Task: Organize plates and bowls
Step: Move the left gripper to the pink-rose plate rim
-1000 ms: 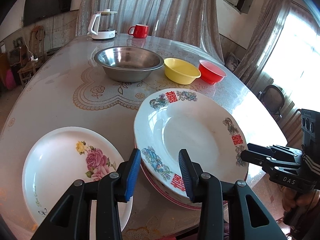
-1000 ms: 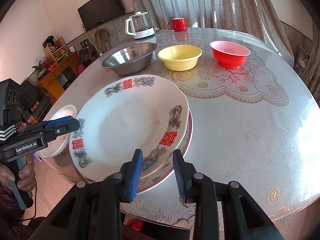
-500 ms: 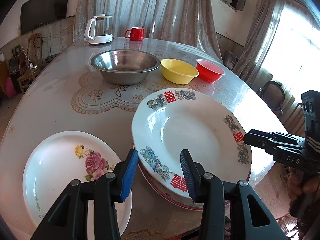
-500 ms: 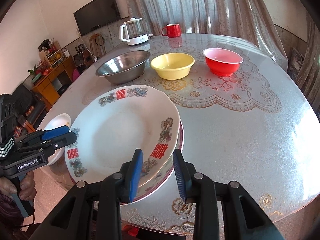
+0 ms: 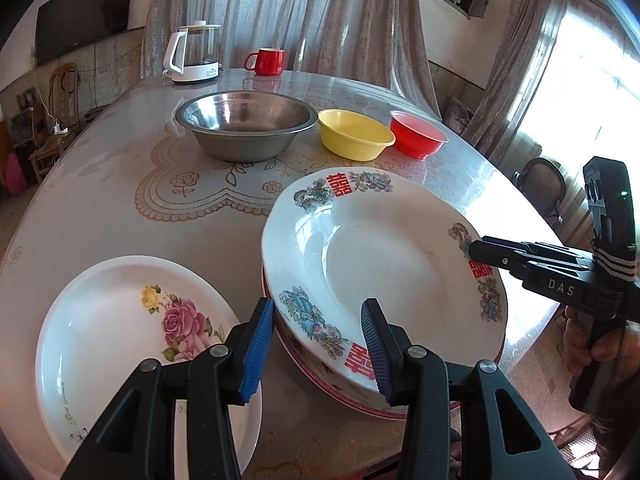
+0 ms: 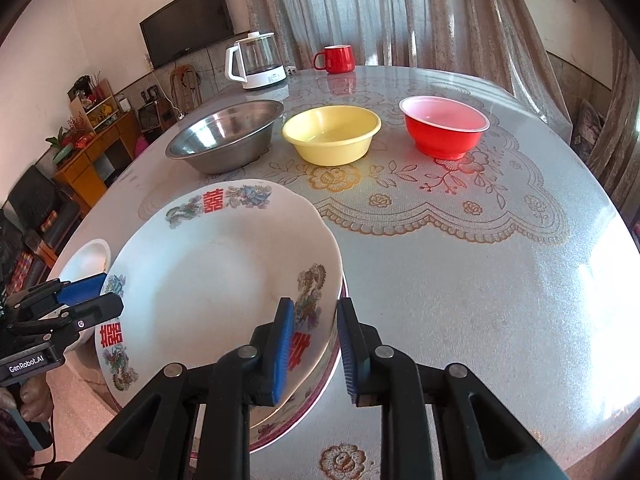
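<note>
A white plate with red characters point(image 5: 392, 264) point(image 6: 220, 280) rests on a red-rimmed plate point(image 5: 344, 400) near the table's front edge. My left gripper point(image 5: 318, 350) is open and straddles the top plate's near rim, with neither pad touching it. My right gripper point(image 6: 316, 350) straddles the opposite rim. Its jaws are closing, and a gap still shows at each pad. A rose-patterned plate point(image 5: 120, 320) lies flat to the left. Farther back stand a steel bowl point(image 5: 240, 144), a yellow bowl point(image 5: 354, 138) and a red bowl point(image 5: 418, 136) in a row.
A glass kettle point(image 5: 192, 54) and a red mug point(image 5: 268, 62) stand at the table's far side. The round table point(image 6: 480, 300) has a lace-patterned cover. A person's hand point(image 5: 580, 340) holds the right gripper's handle beyond the table edge.
The right gripper's jaws have narrowed around the top plate's rim, and it has slid a little along that rim. The left gripper has stayed put.
</note>
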Motion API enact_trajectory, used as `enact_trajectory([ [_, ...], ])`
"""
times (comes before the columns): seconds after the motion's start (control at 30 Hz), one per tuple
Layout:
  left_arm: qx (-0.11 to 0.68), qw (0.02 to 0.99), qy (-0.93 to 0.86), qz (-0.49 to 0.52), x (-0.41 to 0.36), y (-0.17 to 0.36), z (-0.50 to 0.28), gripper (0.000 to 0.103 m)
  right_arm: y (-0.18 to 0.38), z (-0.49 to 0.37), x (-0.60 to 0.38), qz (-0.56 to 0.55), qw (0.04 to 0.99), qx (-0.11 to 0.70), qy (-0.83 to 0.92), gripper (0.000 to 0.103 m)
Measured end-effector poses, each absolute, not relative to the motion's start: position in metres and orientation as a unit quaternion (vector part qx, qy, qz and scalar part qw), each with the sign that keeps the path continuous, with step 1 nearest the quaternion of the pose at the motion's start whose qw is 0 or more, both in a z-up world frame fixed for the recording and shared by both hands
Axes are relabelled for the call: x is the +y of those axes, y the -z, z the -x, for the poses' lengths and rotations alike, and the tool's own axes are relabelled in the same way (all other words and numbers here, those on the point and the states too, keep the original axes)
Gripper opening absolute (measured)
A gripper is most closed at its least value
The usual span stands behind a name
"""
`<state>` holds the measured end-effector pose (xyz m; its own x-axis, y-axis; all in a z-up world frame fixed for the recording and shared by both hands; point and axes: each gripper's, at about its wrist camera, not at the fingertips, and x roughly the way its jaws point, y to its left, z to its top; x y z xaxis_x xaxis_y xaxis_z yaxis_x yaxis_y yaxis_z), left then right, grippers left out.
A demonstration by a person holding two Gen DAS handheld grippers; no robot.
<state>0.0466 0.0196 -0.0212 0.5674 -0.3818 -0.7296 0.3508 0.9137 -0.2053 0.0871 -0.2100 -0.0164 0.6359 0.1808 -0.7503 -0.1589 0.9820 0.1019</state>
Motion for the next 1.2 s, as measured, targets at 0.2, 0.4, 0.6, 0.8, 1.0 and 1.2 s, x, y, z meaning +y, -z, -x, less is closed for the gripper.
enact_trajectory([
  [0.2, 0.417, 0.884, 0.210, 0.018, 0.020, 0.020, -0.040, 0.044, 0.015, -0.079, -0.210, -0.011, 0.902, 0.420, -0.096, 0.021],
  [0.4, 0.415, 0.883, 0.219, 0.017, 0.020, 0.020, -0.033, 0.045, 0.015, -0.071, -0.210, -0.009, 0.901, 0.422, -0.097, 0.021],
  [0.6, 0.415, 0.881, 0.226, 0.033, 0.023, 0.021, -0.029, 0.046, 0.015, -0.070, -0.211, -0.014, 0.900, 0.425, -0.093, 0.021],
  [0.8, 0.416, 0.882, 0.216, 0.052, 0.039, 0.021, -0.022, 0.047, 0.015, -0.072, -0.211, -0.019, 0.900, 0.426, -0.086, 0.022],
  [1.0, 0.397, 0.890, 0.210, 0.083, 0.066, 0.009, -0.011, 0.047, -0.002, -0.066, -0.209, -0.020, 0.914, 0.395, -0.084, 0.022],
  [1.2, 0.378, 0.902, 0.168, 0.120, 0.103, 0.000, -0.009, 0.047, -0.014, -0.069, -0.178, -0.023, 0.909, 0.383, -0.165, 0.022],
])
